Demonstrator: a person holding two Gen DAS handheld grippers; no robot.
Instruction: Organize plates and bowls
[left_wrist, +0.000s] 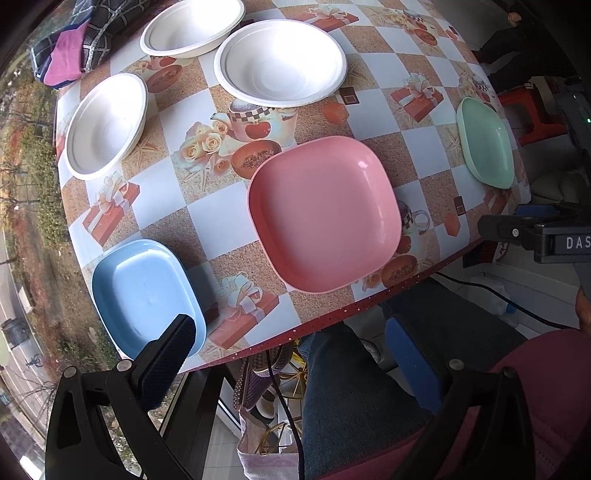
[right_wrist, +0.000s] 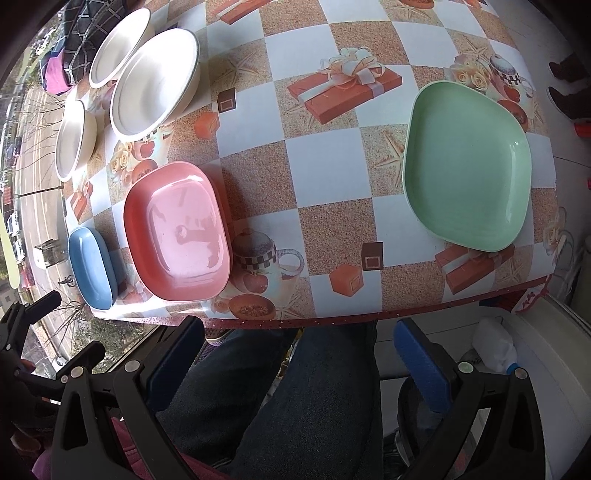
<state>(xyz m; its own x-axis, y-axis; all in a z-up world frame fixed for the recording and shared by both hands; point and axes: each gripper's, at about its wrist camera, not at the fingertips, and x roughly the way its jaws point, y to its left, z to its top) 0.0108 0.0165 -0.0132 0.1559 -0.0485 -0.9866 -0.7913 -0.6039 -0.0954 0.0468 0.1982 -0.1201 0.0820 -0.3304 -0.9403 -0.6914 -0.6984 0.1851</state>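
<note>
Both grippers hang wide open and empty off the near edge of the table (right_wrist: 258, 155), above the person's jeans: the left gripper (left_wrist: 291, 358) nearest the blue plate (left_wrist: 144, 295), the right gripper (right_wrist: 295, 354) further along. The pink plate (left_wrist: 325, 214) lies flat, just beyond the blue one and apart from it. Only the right view shows the green plate (right_wrist: 467, 166) whole, well right of the pink. Beyond the pink stand three white bowls (left_wrist: 280, 61), openings up, with folded cloth (left_wrist: 74, 48) behind them.
</note>
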